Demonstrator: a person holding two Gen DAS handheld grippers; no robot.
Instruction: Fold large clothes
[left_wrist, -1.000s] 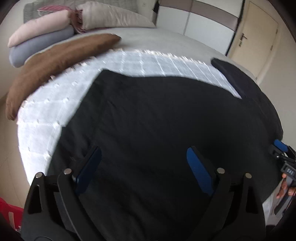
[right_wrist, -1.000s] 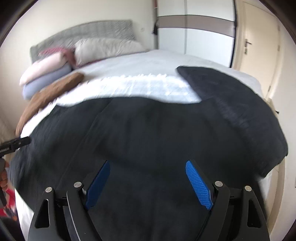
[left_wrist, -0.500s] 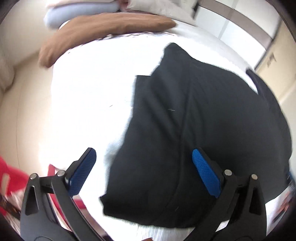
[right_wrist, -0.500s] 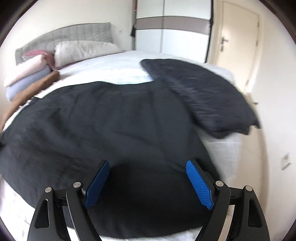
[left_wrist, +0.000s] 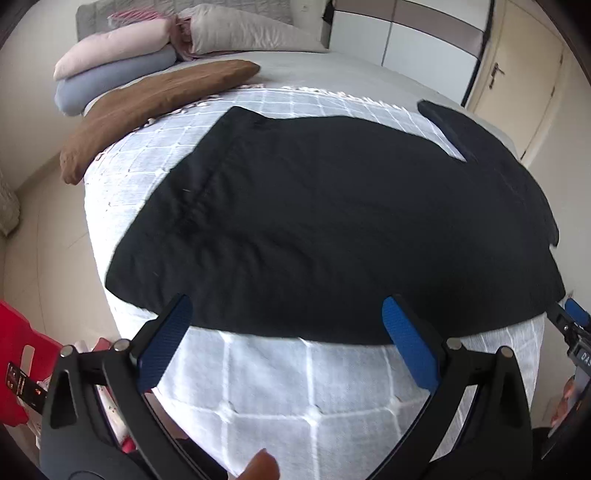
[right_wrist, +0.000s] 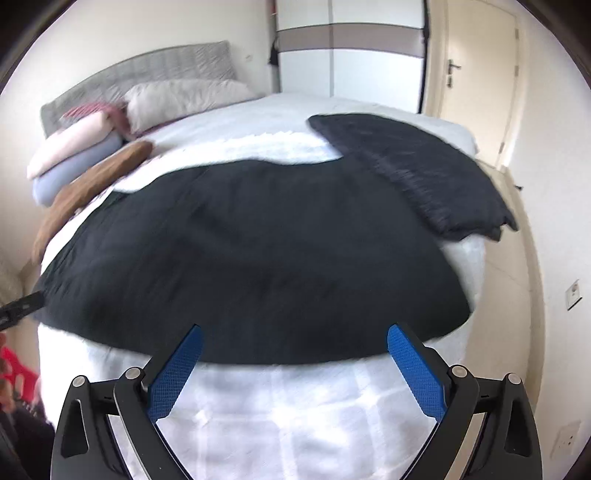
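A large black garment (left_wrist: 332, 206) lies spread flat across the foot of the bed on a white checked cover (left_wrist: 303, 387); it also shows in the right wrist view (right_wrist: 258, 258). My left gripper (left_wrist: 286, 314) is open and empty, held just off the garment's near hem. My right gripper (right_wrist: 293, 341) is open and empty, also at the near hem; its tip shows at the right edge of the left wrist view (left_wrist: 574, 321).
A second dark folded cloth (right_wrist: 413, 166) lies at the bed's right side. A brown cushion (left_wrist: 155, 107) and stacked pillows (left_wrist: 122, 70) lie toward the headboard. A red object (left_wrist: 18, 354) stands on the floor at left. A door (right_wrist: 476, 77) and wardrobe stand behind.
Both grippers have pulled back from over the garment toward the foot of the bed; the white cover below the hem now shows in both views. Both stay open.
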